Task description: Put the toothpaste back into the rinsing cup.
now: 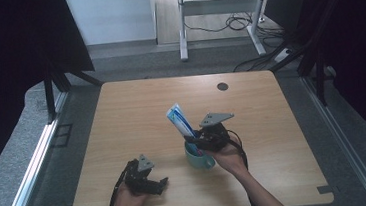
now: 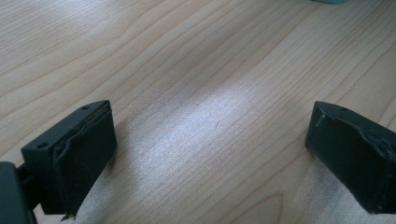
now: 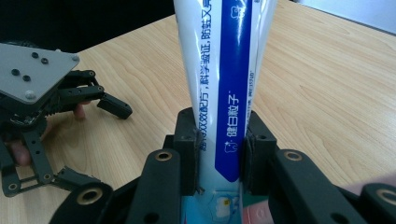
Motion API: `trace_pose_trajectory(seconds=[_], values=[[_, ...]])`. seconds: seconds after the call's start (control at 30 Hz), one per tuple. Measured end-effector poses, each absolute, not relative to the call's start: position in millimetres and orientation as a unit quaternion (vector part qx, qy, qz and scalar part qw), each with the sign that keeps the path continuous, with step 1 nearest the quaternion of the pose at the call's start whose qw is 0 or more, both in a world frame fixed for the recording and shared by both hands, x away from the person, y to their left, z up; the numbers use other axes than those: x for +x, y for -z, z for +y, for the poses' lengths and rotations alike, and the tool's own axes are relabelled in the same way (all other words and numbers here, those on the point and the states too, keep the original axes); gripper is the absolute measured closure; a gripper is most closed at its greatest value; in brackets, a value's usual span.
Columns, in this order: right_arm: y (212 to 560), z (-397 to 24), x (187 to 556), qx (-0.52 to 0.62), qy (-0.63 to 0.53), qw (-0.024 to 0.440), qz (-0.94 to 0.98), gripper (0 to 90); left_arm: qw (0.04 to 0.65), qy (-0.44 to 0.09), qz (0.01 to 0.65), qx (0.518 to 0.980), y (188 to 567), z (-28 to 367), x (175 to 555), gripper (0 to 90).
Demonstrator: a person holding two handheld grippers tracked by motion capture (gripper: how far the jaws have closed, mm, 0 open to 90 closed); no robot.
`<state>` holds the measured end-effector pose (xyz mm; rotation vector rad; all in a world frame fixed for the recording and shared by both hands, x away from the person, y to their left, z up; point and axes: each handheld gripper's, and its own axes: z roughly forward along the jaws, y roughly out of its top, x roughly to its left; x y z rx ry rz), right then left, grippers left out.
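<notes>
Fingers (image 3: 187,154) of my right gripper (image 3: 219,154) clamp the toothpaste tube (image 3: 224,84) upright over the green mug (image 1: 199,159), frame centre; left gripper (image 1: 145,179) idles open, empty, lower left.

The high view is dim and soft, its sides sunk in near-black, with daylight on the pale floor beyond the table (image 1: 136,112). In the left gripper view a broad pale sheen lies on the wood between the wide-set jaws of the left gripper (image 2: 210,154); the pads are sharp, the far grain slightly soft. In the right gripper view the toothpaste tube (image 3: 224,79), clamped by the right gripper (image 3: 219,154), carries streaks of glare above the jaws, and the nearest linkage blurs.
</notes>
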<state>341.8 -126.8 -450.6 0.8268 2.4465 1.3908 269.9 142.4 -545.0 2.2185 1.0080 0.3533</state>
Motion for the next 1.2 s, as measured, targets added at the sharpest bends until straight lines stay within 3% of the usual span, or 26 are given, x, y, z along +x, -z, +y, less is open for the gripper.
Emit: trace_pose_trajectory(seconds=[1.2], values=[[467, -140, 337, 0.279, -0.450, 0.093, 0.844, 68.5, 0.333, -0.135, 0.386, 0.850, 545, 142, 270, 1.9]])
